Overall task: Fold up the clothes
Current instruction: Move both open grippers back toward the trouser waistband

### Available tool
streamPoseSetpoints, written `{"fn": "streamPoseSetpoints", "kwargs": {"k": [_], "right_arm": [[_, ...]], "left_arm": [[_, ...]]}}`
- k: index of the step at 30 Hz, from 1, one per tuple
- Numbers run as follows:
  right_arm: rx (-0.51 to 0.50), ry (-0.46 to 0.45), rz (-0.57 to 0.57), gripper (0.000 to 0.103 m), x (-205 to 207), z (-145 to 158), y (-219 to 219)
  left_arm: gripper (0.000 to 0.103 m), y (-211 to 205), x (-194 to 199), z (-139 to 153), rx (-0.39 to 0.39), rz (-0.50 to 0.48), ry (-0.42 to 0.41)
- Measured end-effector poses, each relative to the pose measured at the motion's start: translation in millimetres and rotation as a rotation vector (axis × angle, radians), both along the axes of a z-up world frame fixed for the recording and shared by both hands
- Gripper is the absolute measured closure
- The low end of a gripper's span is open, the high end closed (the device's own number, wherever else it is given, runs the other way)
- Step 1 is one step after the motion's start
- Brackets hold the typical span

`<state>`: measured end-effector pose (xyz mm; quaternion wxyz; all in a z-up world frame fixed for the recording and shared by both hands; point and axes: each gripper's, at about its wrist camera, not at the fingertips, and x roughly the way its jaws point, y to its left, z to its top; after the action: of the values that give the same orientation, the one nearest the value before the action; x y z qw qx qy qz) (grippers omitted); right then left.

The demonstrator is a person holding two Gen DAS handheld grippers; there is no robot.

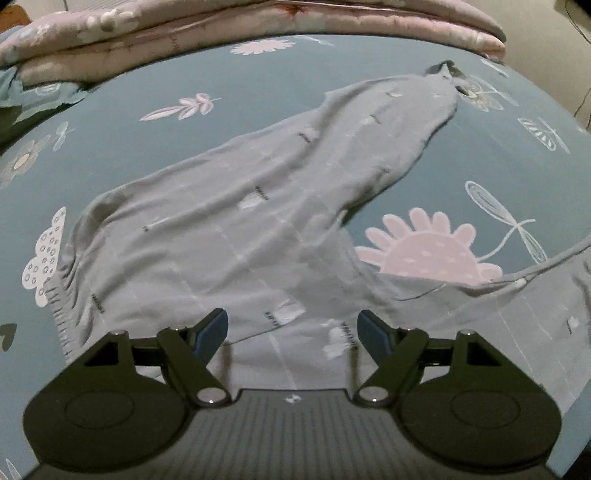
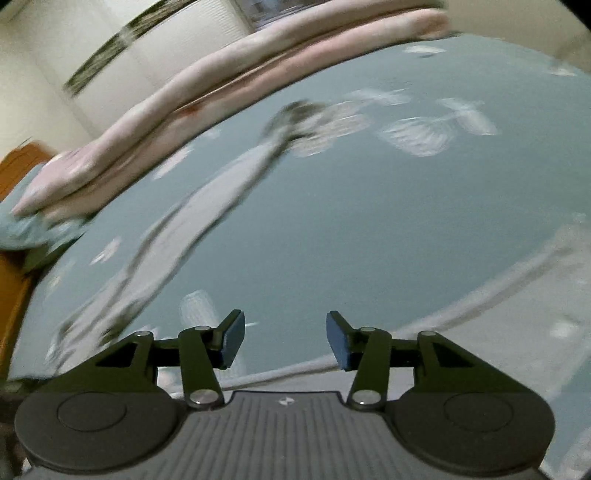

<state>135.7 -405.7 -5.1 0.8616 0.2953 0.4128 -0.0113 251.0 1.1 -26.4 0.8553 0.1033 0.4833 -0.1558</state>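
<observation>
Looks like we're between folds: grey pyjama pants are lying spread on the bed, one leg reaching toward the pink quilt. Left hand-held gripper and right hand-held gripper are both hanging released, gripping nothing. Next they're needing to pinch an edge.

**Grey garment on a teal, flower-printed sheet**

The garment is pale grey, crossed by thin white lines and dotted with small white patches and dark marks. The bedsheet is muted teal, printed with pink and white flowers and outlined leaves. The folded quilt is dusty pink with pale blossoms. Both grippers' pads are blue on black frames.
</observation>
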Motion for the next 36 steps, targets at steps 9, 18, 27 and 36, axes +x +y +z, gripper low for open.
{"fn": "streamPoseSetpoints", "kwargs": {"k": [9,18,27,36], "right_arm": [[0.18,0.048,0.527,0.049,71,-34,132],[0.041,0.069,0.412,0.048,75,-27,114],[-0.322,-0.069,0.223,0.048,87,22,73],[-0.412,-0.159,0.086,0.044,91,63,39]], "left_arm": [[0.025,25,2,-18,0.005,0.092,0.016],[0.029,52,2,-14,-0.005,0.113,-0.015],[0.048,81,48,33,0.046,0.056,-0.176],[0.052,73,139,40,0.121,-0.208,-0.199]]}}
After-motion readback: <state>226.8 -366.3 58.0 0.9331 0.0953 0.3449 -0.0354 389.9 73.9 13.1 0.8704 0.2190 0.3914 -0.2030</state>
